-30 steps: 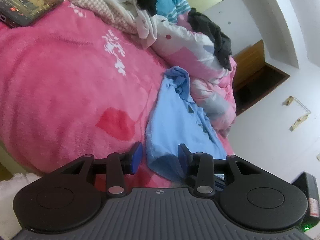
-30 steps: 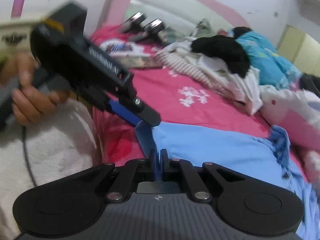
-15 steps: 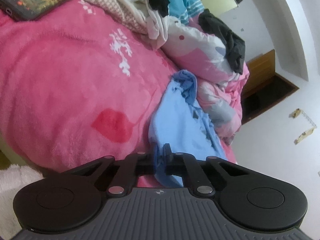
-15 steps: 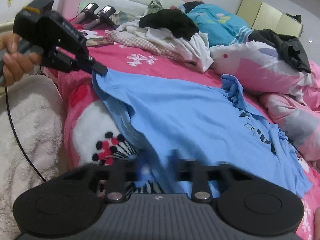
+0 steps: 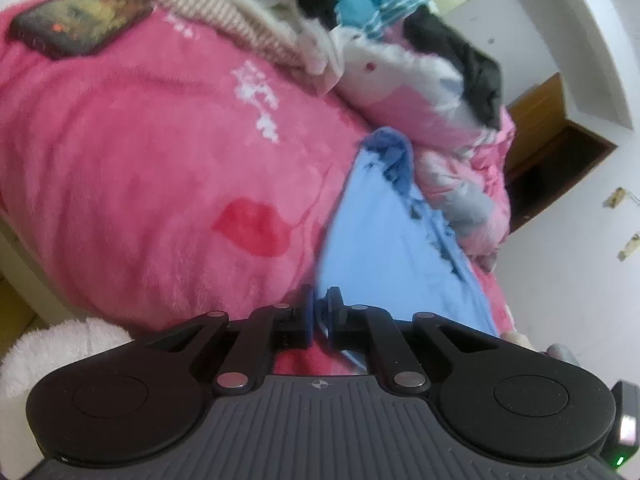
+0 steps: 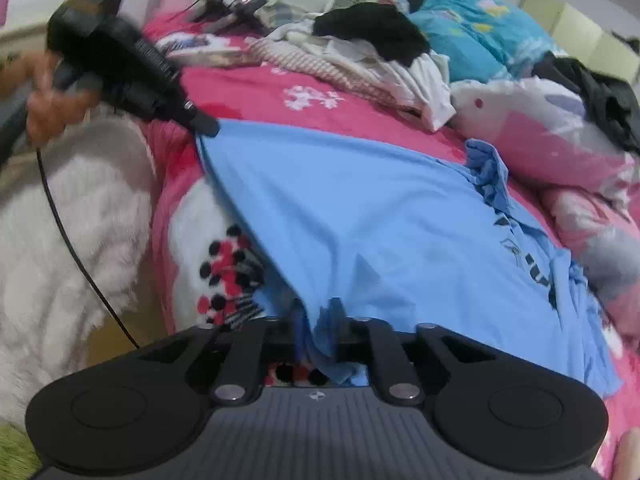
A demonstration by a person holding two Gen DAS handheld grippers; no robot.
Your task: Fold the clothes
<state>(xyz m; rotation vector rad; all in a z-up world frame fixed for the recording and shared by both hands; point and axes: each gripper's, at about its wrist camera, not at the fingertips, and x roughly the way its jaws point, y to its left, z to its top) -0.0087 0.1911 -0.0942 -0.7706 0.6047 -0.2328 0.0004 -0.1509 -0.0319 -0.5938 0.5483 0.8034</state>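
Observation:
A light blue shirt (image 6: 360, 208) lies spread over the pink blanket (image 6: 360, 116), its far end bunched against the bedding. My left gripper (image 5: 320, 312) pinches a near corner of the blue shirt (image 5: 384, 240); its jaws are just starting to part, with cloth still squeezed between the pads. In the right wrist view that left gripper (image 6: 208, 128) holds the shirt's corner at the bed's left edge, a hand (image 6: 44, 108) behind it. My right gripper (image 6: 317, 320) sits at the near hem; its jaws are opening, and the hem hangs loosely between them.
A phone (image 5: 80, 28) lies on the blanket at the far left. A heap of clothes (image 6: 360, 52), a teal quilt (image 6: 472, 32) and a pink-and-white duvet (image 6: 540, 128) line the far side. Something white and fluffy (image 6: 72, 220) sits beside the bed.
My left gripper closed on the shirt's corner. My right gripper slid away from it along the hem, stretching the shirt flat, and its shut jaws have now parted.

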